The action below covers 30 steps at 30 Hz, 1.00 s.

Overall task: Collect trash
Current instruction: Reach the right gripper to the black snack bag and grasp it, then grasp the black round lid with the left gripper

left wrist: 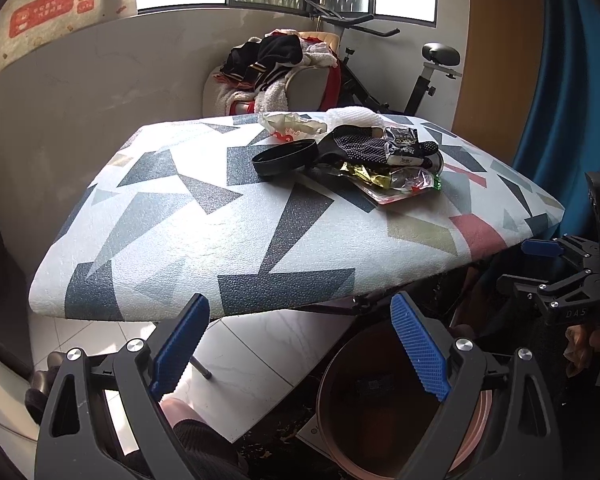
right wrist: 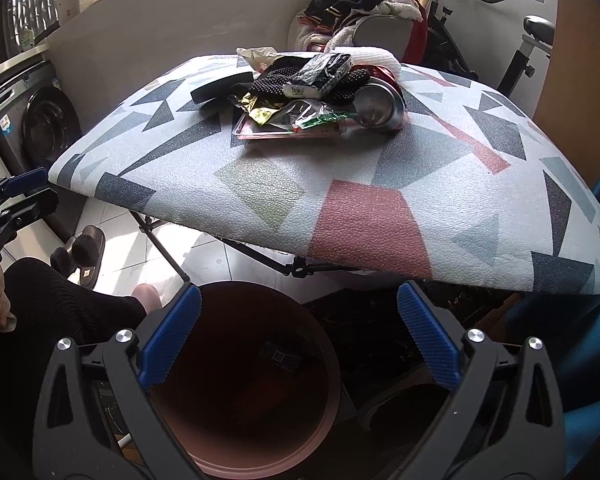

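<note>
A heap of trash lies at the far side of the patterned table [left wrist: 228, 220] [right wrist: 380, 184]: crumpled wrappers [left wrist: 384, 178] [right wrist: 300, 114] on a flat pink tray [right wrist: 256, 133], a black dotted glove [left wrist: 360, 148] [right wrist: 284, 80], a dark packet [left wrist: 404, 142] [right wrist: 328, 68], a dented can [right wrist: 380, 106], a black lid [left wrist: 286, 158] [right wrist: 220, 86] and white paper [left wrist: 292, 122]. A brown bin [left wrist: 384, 408] [right wrist: 252, 384] stands on the floor below the near table edge. My left gripper [left wrist: 300, 348] is open and empty, low in front of the table. My right gripper [right wrist: 300, 340] is open and empty above the bin, and shows at the right edge of the left wrist view [left wrist: 540, 264].
A chair piled with clothes [left wrist: 284, 68] [right wrist: 364, 4] and an exercise bike [left wrist: 416, 76] stand behind the table. A washing machine [right wrist: 32, 120] is at left, blue fabric [left wrist: 556, 80] at right. The table's folding legs [right wrist: 300, 268], slippers [right wrist: 80, 256] and a person's knee [left wrist: 180, 412] sit low.
</note>
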Motion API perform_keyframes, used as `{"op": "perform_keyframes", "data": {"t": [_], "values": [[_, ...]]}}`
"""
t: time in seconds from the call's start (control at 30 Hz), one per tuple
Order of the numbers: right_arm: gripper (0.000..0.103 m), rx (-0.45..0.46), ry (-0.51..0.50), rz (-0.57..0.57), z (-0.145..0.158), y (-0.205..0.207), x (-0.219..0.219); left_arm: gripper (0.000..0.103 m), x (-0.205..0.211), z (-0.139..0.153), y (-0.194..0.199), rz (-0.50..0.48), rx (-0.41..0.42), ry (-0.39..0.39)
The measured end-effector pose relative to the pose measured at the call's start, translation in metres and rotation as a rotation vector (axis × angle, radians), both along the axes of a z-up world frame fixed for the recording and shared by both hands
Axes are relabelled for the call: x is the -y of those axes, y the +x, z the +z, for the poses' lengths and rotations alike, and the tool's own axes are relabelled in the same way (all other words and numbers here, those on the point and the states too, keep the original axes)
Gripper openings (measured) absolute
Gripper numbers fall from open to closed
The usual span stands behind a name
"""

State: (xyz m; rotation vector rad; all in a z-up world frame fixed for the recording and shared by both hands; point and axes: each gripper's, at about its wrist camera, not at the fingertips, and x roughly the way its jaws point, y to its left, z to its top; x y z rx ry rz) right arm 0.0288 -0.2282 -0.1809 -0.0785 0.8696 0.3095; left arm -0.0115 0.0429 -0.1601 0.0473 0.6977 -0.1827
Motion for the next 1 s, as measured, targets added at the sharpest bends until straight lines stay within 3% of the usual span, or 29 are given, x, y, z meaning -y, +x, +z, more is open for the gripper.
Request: {"op": "perform_keyframes", "data": {"t": [0.1,0.17,0.3,0.4,0.57,0.73,0.83,0.9,1.0], "values": [[0.093,0.049,-0.001,-0.011,0.019,0.017,0.002,0.091,0.0,0.006,0.002,-0.01,0.019,-0.02],[0.08,0.071,0.008,-0.015,0.032,0.034,0.002,0.092,-0.001,0.009,0.006,-0.008,0.03,-0.032],[0.068,0.091,0.088,-0.006,0.057,0.074,-0.002,0.092,-0.004,0.011,0.022,0.007,0.008,-0.061],[0.067,0.083,0.139,-0.013,0.066,0.104,-0.014,0.092,-0.01,0.012,0.033,0.024,0.004,-0.098],[0.067,0.002,0.185,-0.088,0.055,0.153,-0.033,0.092,-0.019,0.01,0.049,0.051,-0.008,-0.128],[0.066,-0.055,0.13,-0.168,0.034,0.187,-0.046,0.092,-0.023,0.005,0.056,0.052,-0.019,-0.118],[0.065,-0.054,0.047,-0.155,0.027,0.196,-0.057,0.094,-0.018,0.004,0.059,0.029,-0.013,-0.081],[0.048,-0.071,0.012,-0.143,0.023,0.199,-0.06,0.095,-0.018,0.004,0.065,0.021,-0.026,-0.094],[0.038,-0.063,0.05,-0.145,0.027,0.195,-0.051,0.096,-0.024,0.005,0.08,0.031,-0.048,-0.157]]}}
